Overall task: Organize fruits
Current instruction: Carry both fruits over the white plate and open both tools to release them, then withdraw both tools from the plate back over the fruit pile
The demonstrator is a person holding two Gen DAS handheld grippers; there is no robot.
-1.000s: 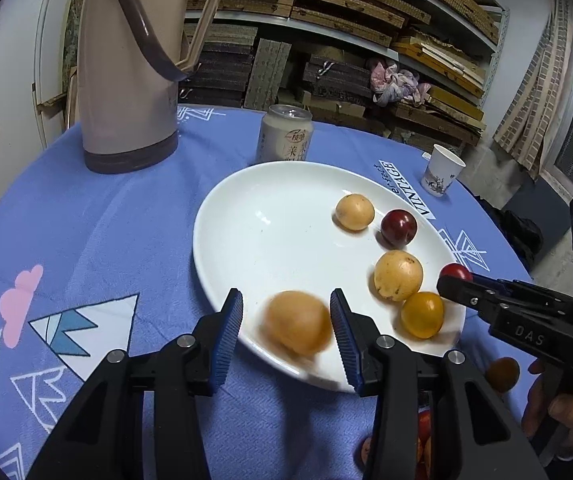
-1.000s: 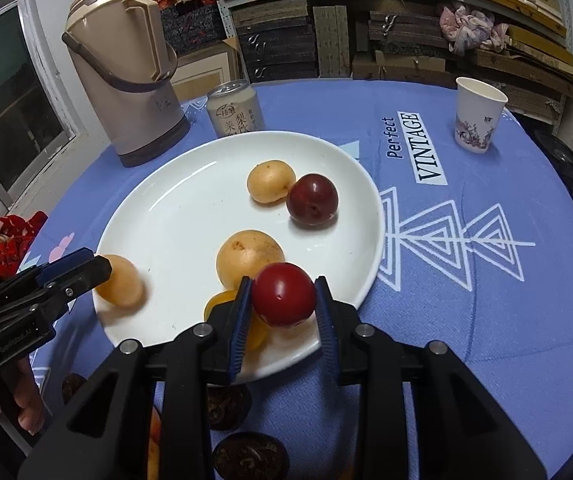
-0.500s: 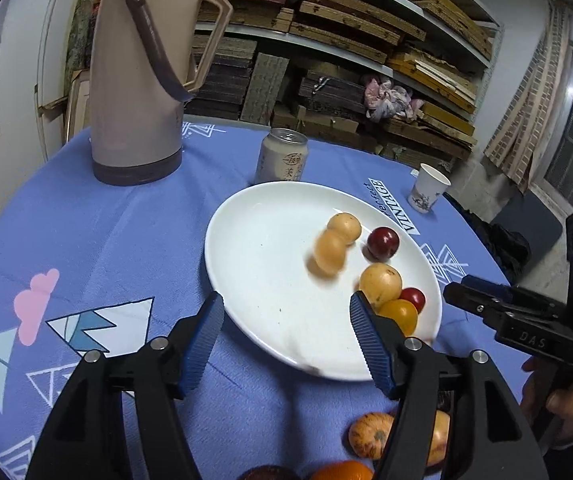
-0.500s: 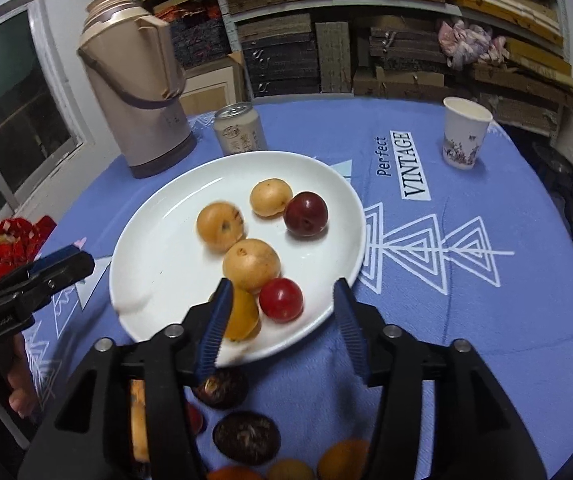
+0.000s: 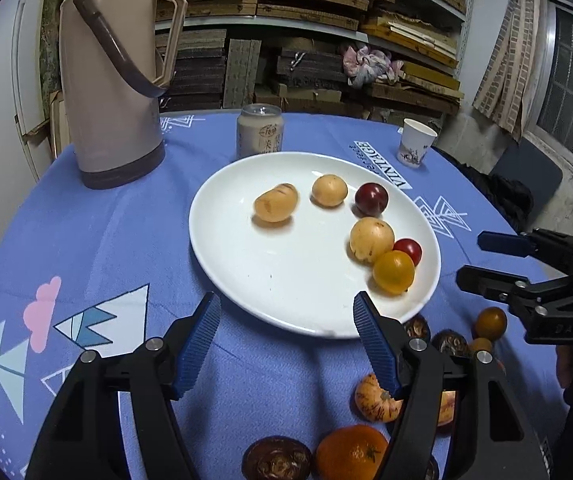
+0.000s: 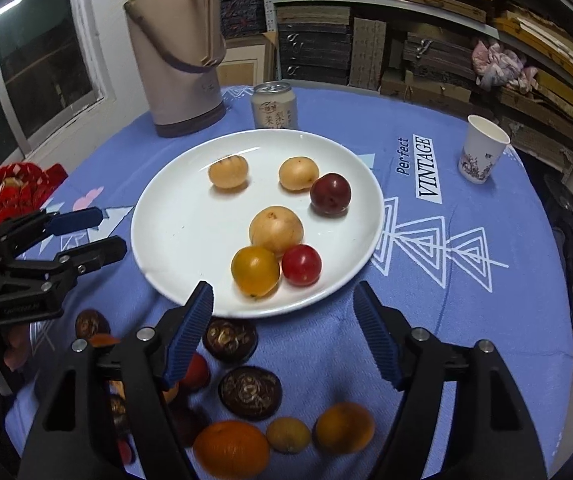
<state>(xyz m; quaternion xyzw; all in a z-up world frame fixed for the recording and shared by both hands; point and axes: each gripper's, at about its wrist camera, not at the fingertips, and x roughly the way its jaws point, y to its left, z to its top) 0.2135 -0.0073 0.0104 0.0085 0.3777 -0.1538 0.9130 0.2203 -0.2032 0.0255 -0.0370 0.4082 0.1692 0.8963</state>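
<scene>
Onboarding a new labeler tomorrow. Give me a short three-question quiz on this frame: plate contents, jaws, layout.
1. How many fruits lie on the white plate?
2. True or false: the right gripper is shut on the red tomato.
3. Which stands nearest the plate's far rim? A) thermos B) drink can C) paper cup

Key:
1. Six: three pale yellow, one dark red plum, one yellow-orange tomato, one red tomato.
2. False. Its jaws have just been opening and stand apart with nothing between them; the tomato rests on the plate. The left gripper is open and empty too.
3. B.
</scene>
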